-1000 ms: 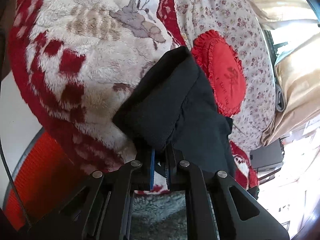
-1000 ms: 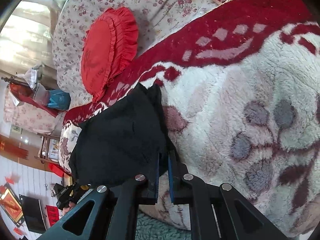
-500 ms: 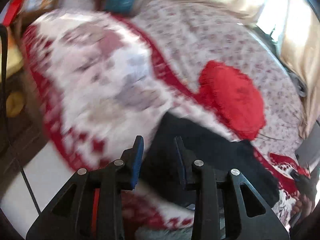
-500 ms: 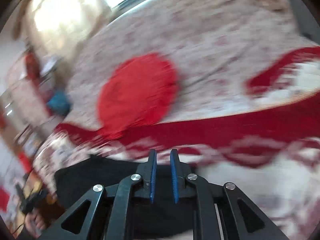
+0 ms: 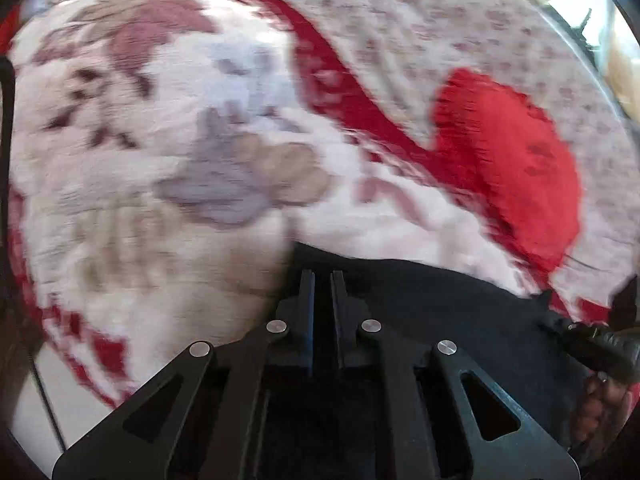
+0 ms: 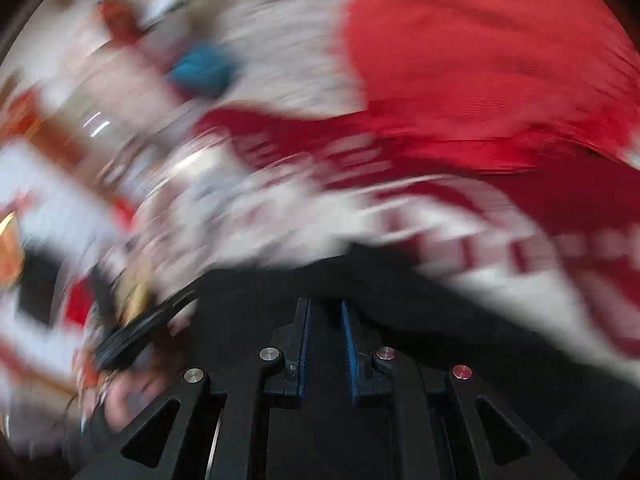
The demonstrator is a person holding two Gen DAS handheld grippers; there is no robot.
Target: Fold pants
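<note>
- A fluffy white blanket (image 5: 168, 184) with a dark red border and grey-brown flower shapes covers the bed ahead and to the left of the left tool.
- Beyond it lies a cream sheet with small flowers (image 5: 420, 28), ahead and to the right.
- A round red frilled cushion (image 5: 516, 160) rests on that sheet, ahead right.
- Bright daylight and pale curtains (image 5: 624, 68) at the far right edge.
- Pale floor (image 5: 38, 404) low left.
- The right tool's view is heavily blurred; something blue (image 6: 204, 68) shows ahead left.
</note>
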